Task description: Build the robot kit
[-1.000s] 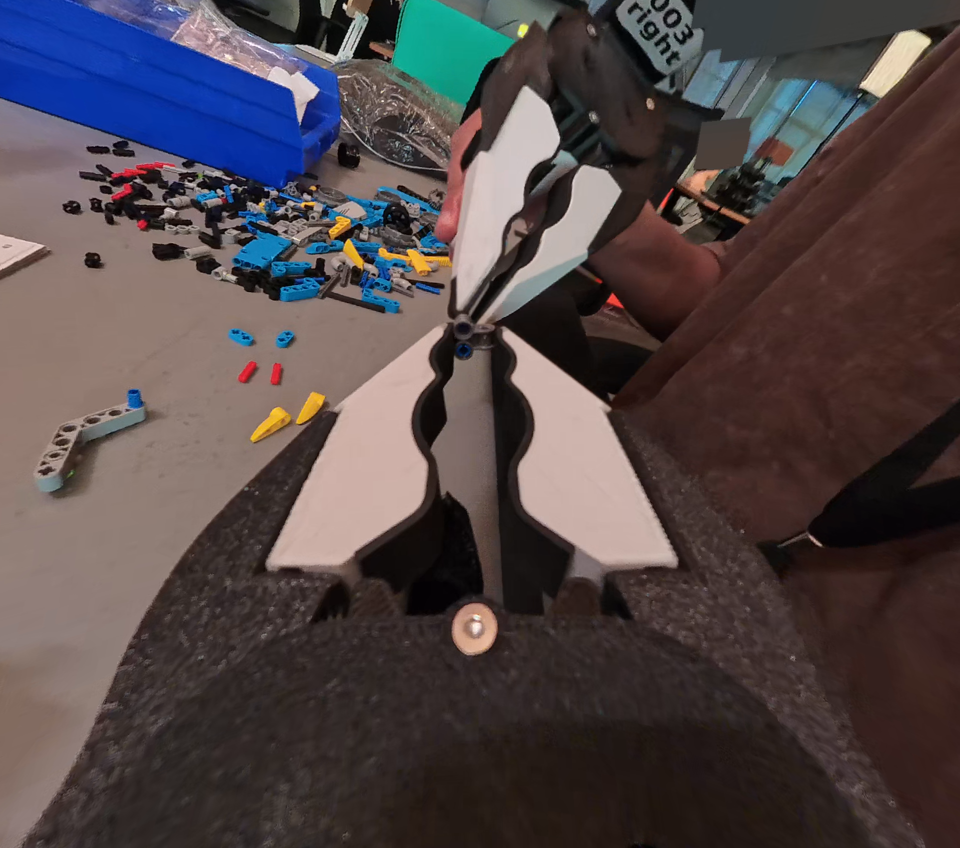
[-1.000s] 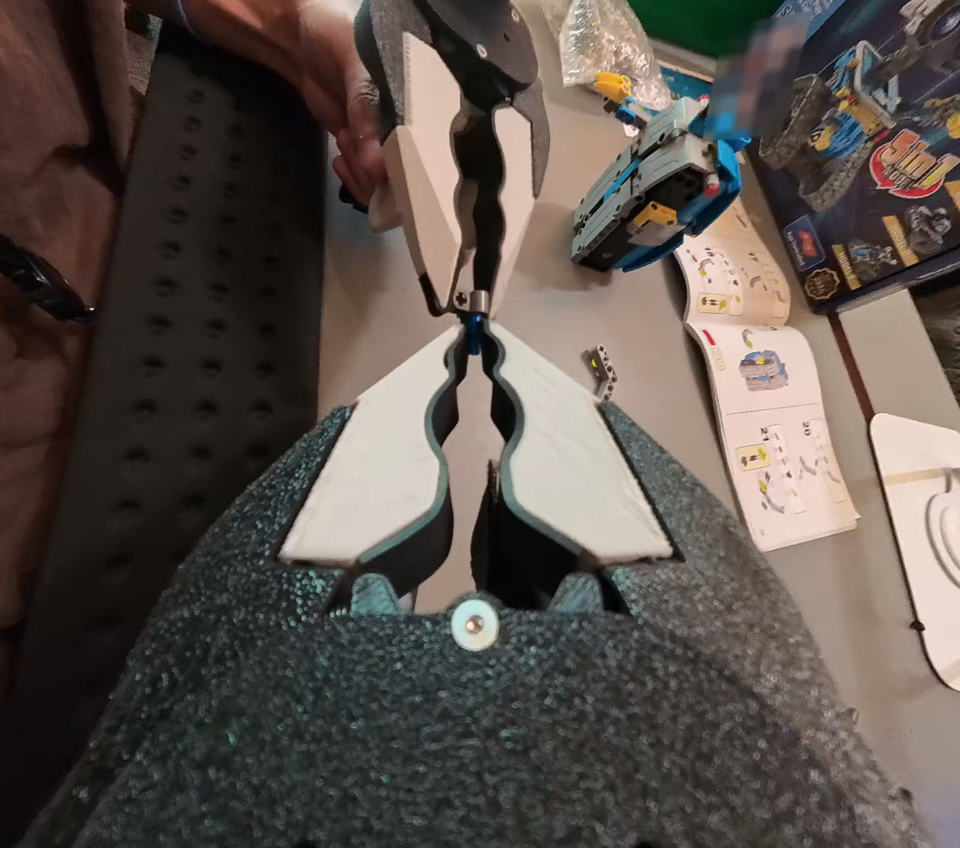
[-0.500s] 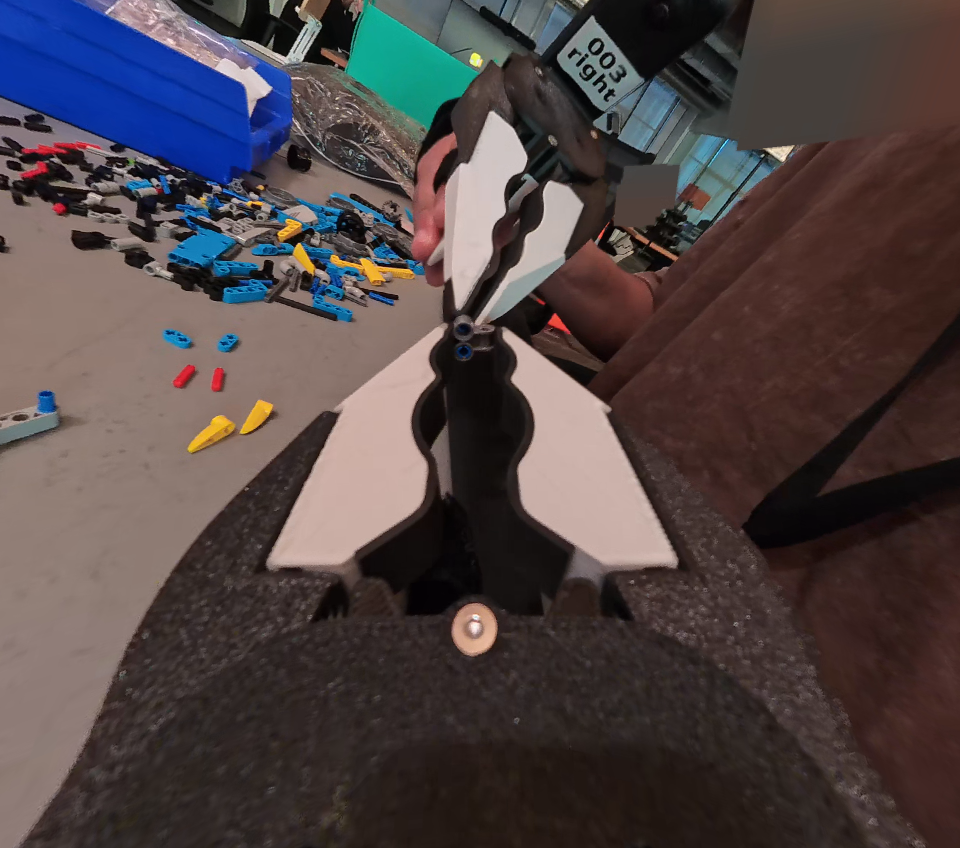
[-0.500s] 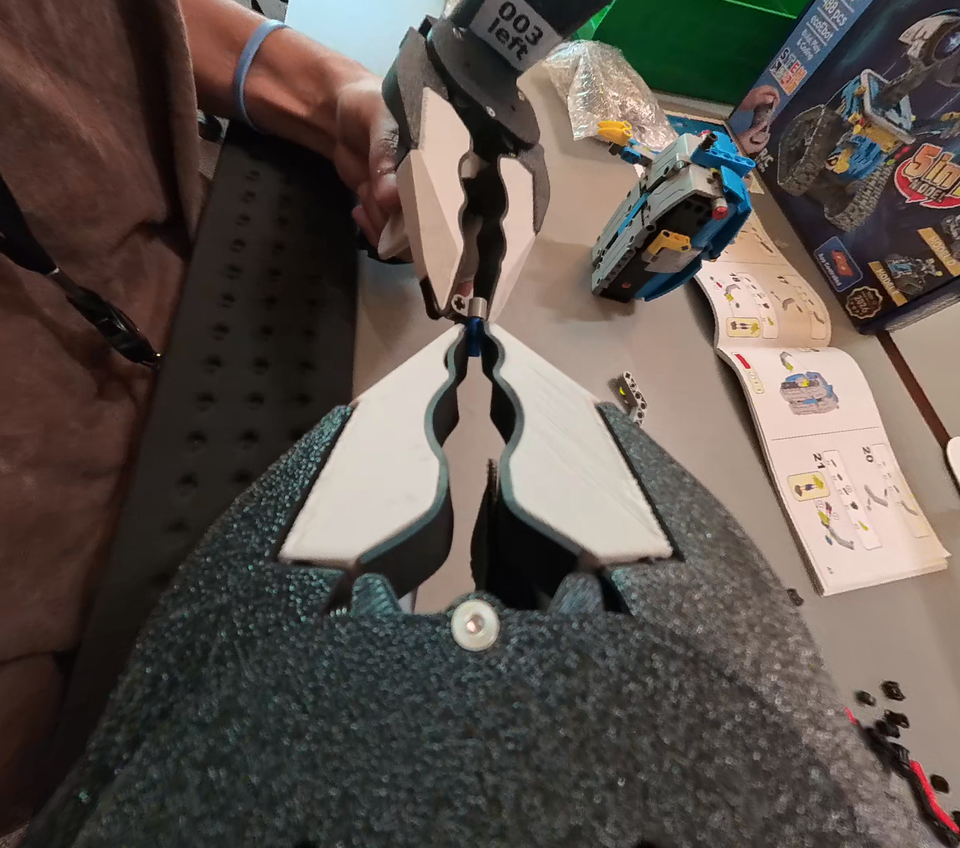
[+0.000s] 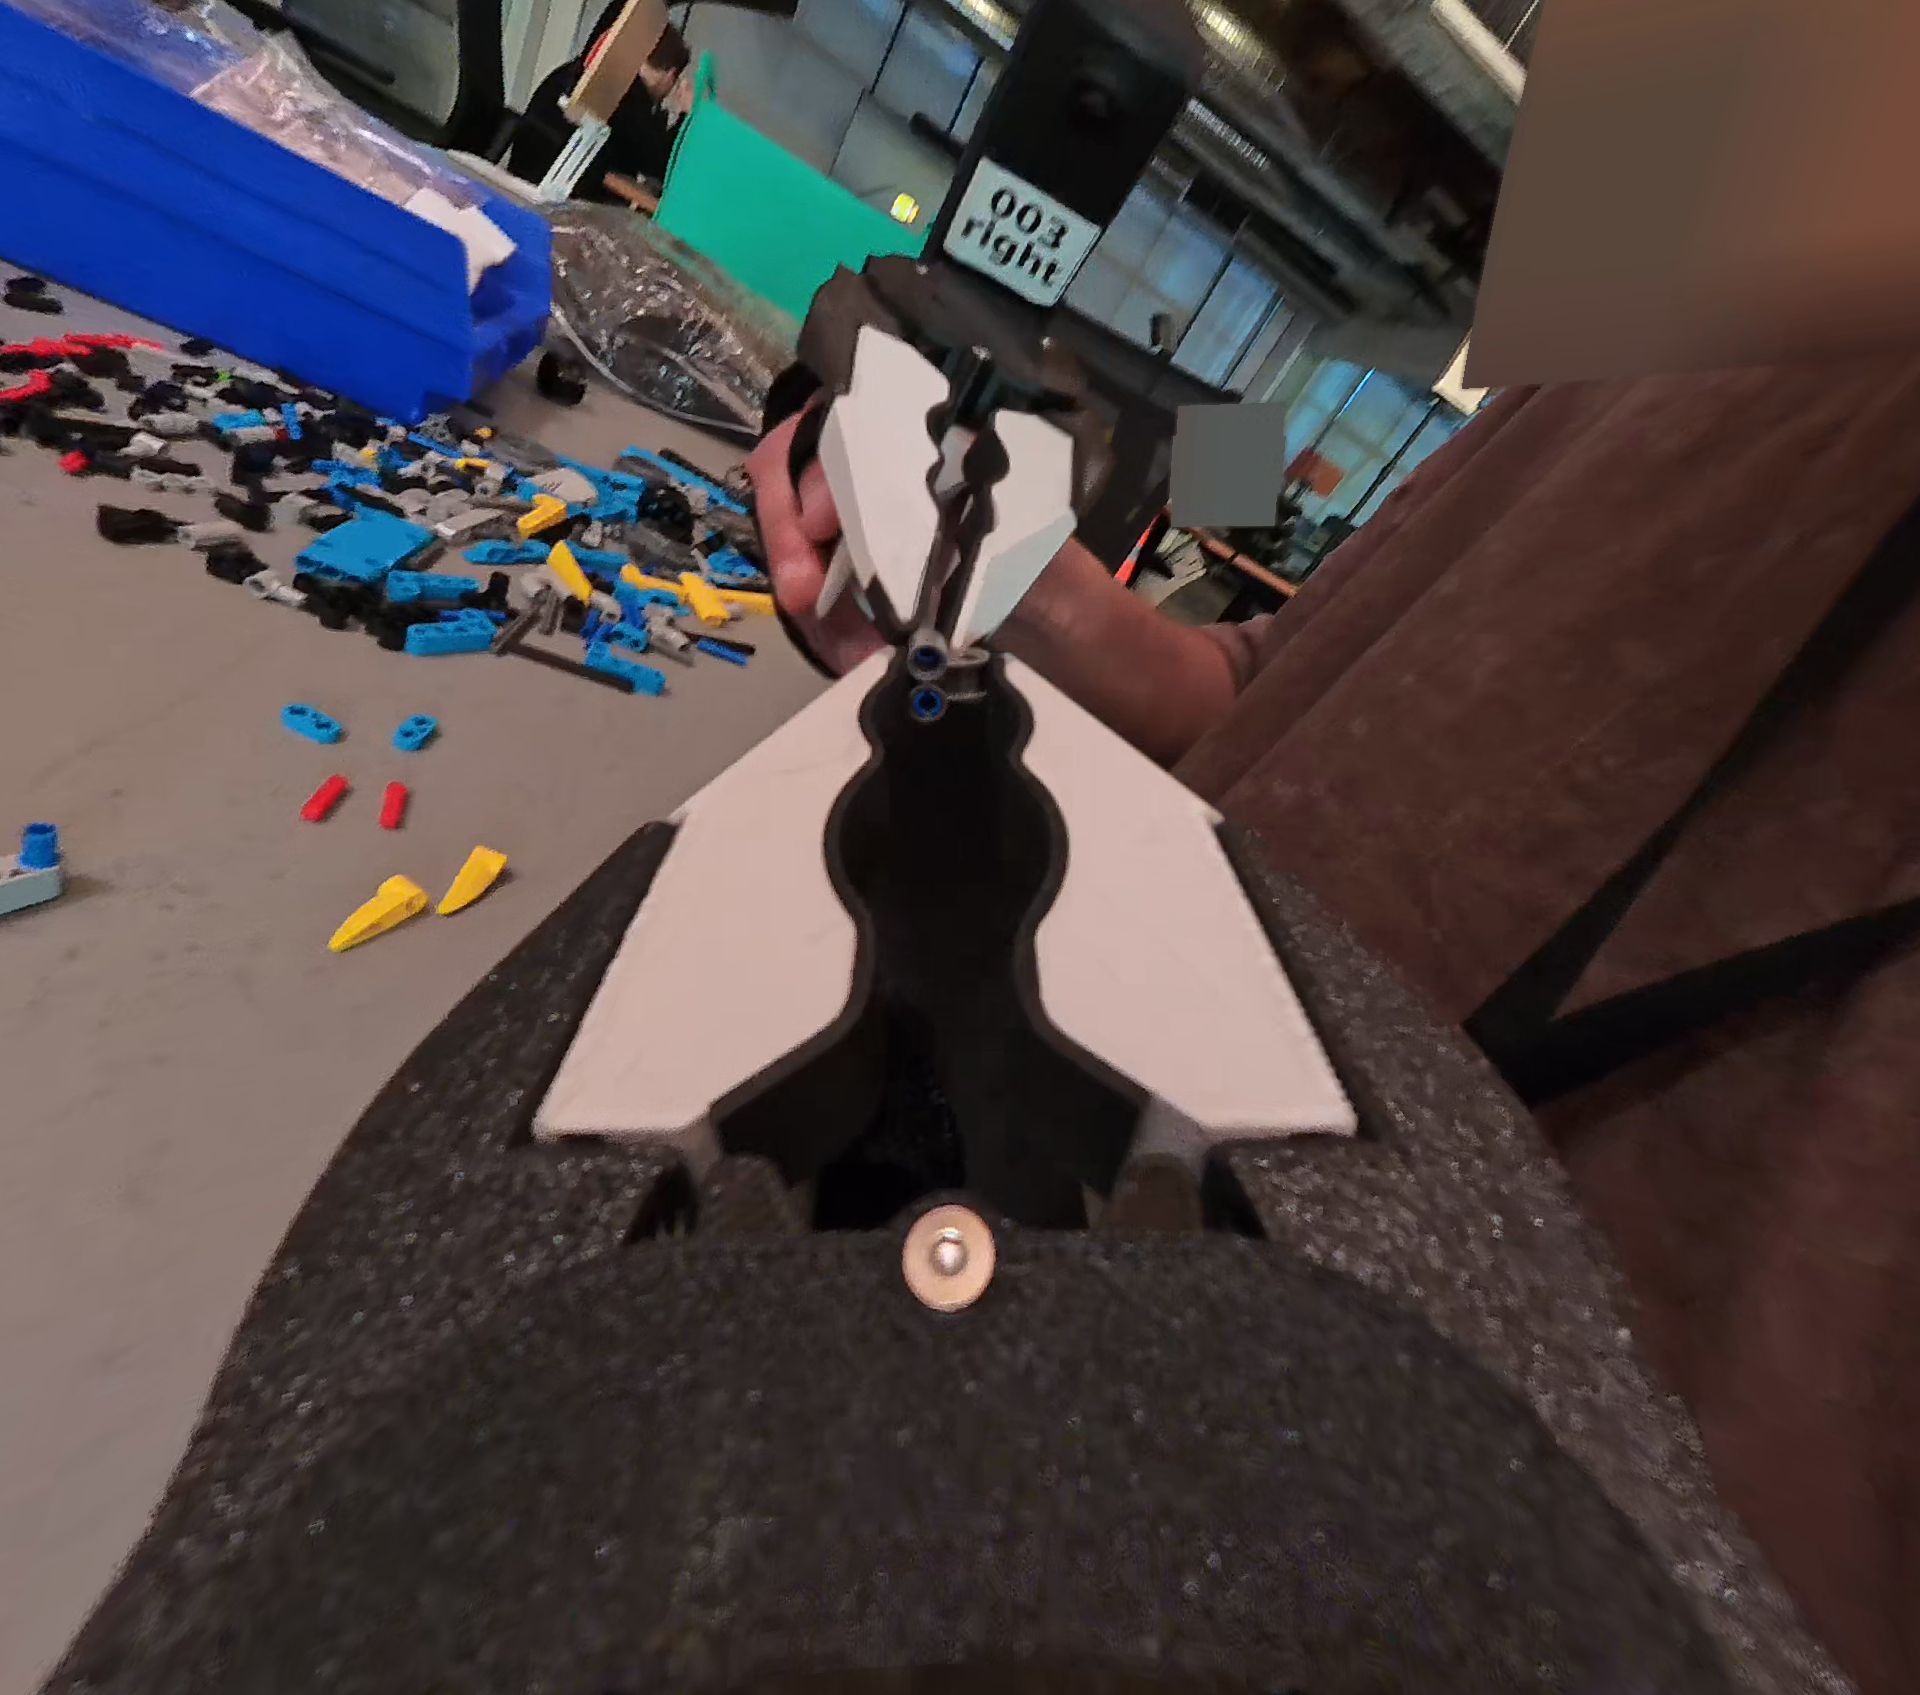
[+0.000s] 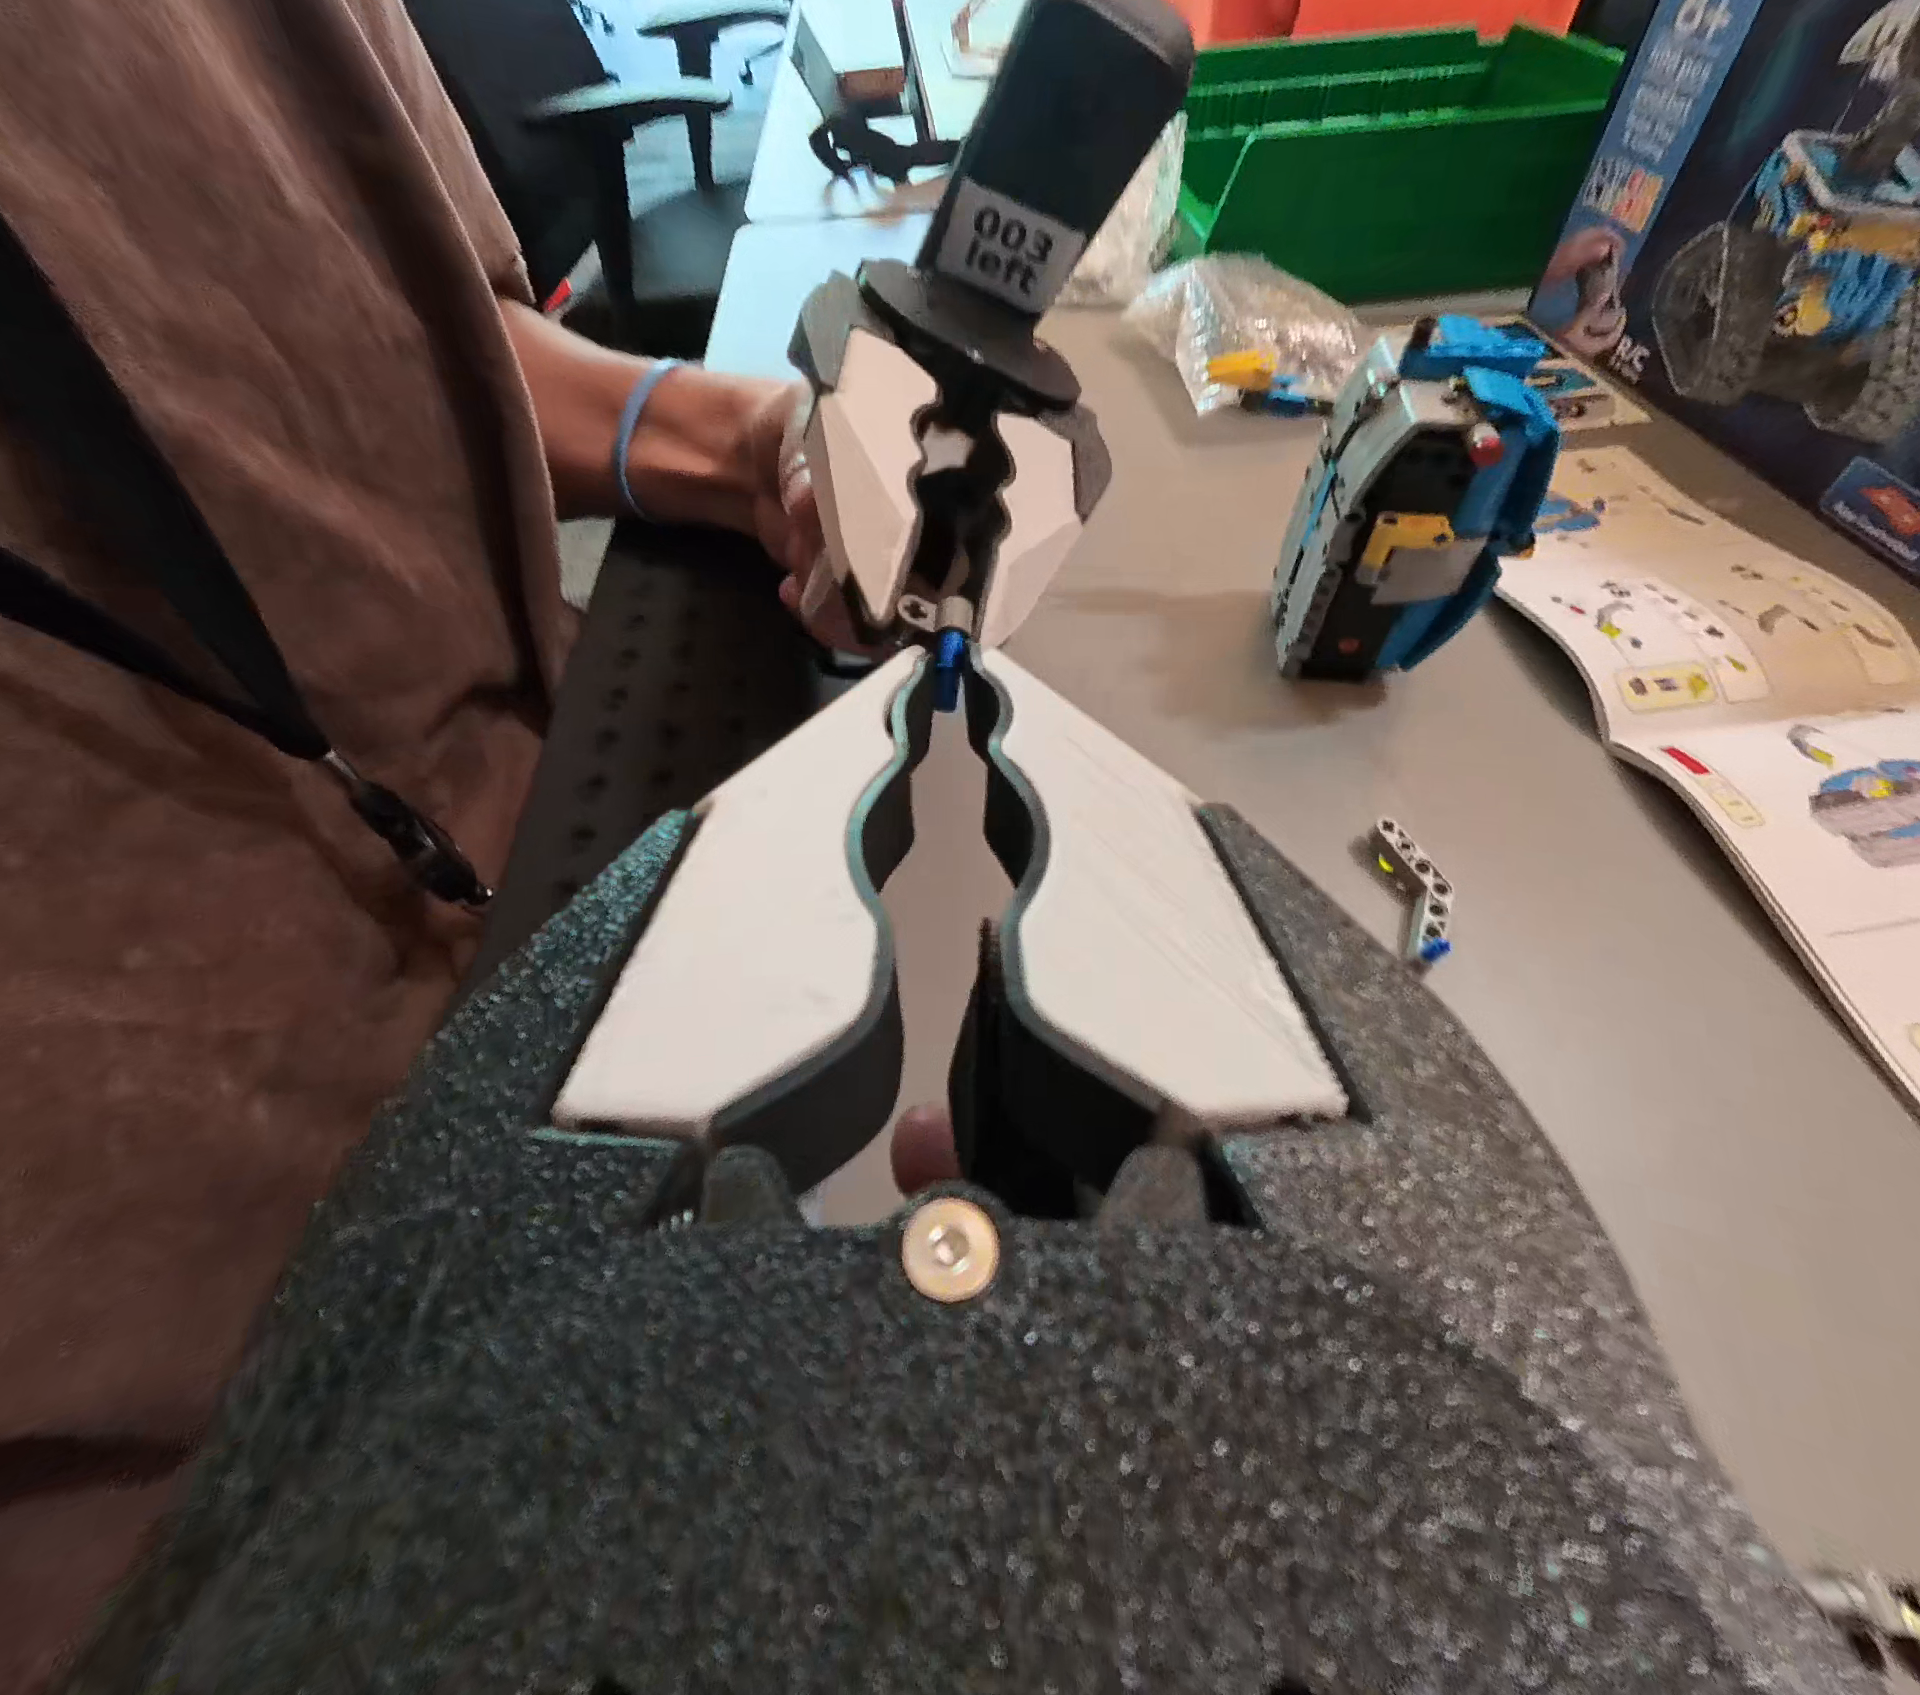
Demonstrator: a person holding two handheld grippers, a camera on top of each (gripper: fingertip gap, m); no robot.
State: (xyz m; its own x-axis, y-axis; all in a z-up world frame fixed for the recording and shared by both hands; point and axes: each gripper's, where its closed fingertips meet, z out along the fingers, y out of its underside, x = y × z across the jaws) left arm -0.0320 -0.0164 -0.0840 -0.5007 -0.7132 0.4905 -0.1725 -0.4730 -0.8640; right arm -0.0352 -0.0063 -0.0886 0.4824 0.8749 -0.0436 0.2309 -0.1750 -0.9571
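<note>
Both grippers meet tip to tip in the air above the grey table (image 6: 1195,689), in front of a person in a brown top. My left gripper (image 5: 940,695) is shut on a small grey-and-black connector piece (image 5: 966,660); it also shows in the right wrist view (image 6: 935,611). My right gripper (image 6: 945,674) is shut on a small blue pin (image 6: 948,658), whose top end meets the connector piece. The right gripper shows in the left wrist view (image 5: 938,632), pointing down at the left gripper's tips. A hand holds each gripper.
In the left wrist view, a heap of loose blue, black and yellow bricks (image 5: 468,523), two red pins (image 5: 353,798), two yellow wedges (image 5: 416,892) and a blue bin (image 5: 260,232). In the right wrist view, a part-built blue model (image 6: 1403,523), a booklet (image 6: 1714,710), a grey beam (image 6: 1418,887), a green bin (image 6: 1392,191) and a toy box (image 6: 1787,139). Only a small space, under 4 cm, lies between the two pairs of fingers. Both grippers' tips are roughly 20 cm from the part-built blue model (image 6: 1403,523).
Both grippers have lifted and tilted upward together, staying tip to tip. Each keeps its hold on its small piece. More of the room behind shows now.
</note>
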